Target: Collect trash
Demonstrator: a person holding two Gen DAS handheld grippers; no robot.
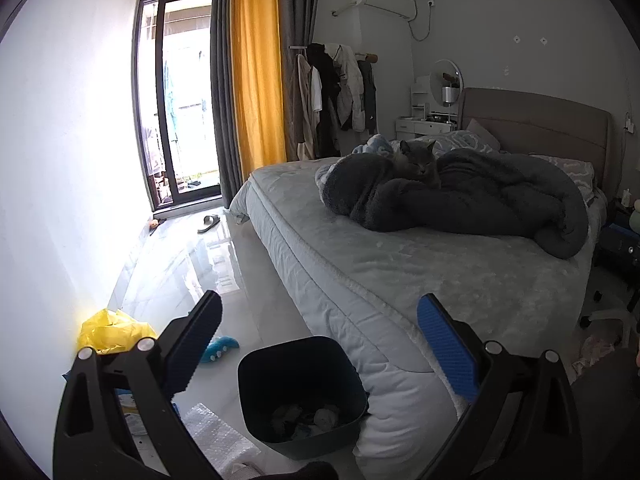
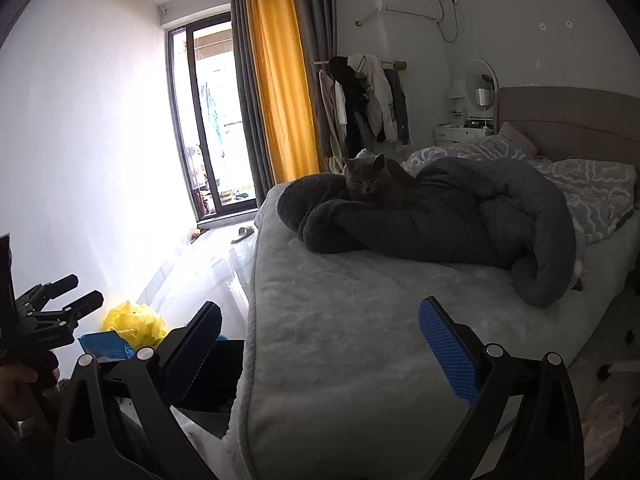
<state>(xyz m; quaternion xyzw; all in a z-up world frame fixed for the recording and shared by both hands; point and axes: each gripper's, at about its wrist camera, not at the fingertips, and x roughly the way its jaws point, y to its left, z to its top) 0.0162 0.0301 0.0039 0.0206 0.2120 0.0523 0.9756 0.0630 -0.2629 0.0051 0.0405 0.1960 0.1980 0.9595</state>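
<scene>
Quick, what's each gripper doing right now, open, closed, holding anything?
Left gripper: open, holding nothing, above the trash bin.
Right gripper: open, holding nothing, over the bed.

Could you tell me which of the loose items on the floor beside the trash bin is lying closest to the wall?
The crumpled yellow plastic bag, lying almost against the wall; the bubble wrap and the teal toy lie nearer the dark trash bin.

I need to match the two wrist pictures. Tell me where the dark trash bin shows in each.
Left wrist view: trash bin sits bottom centre on the floor, between the open left claw fingers, against the bed corner.
Right wrist view: trash bin is lower left, mostly hidden behind a finger and the bed's edge.
Shared landmark: yellow bag on the floor.
</scene>
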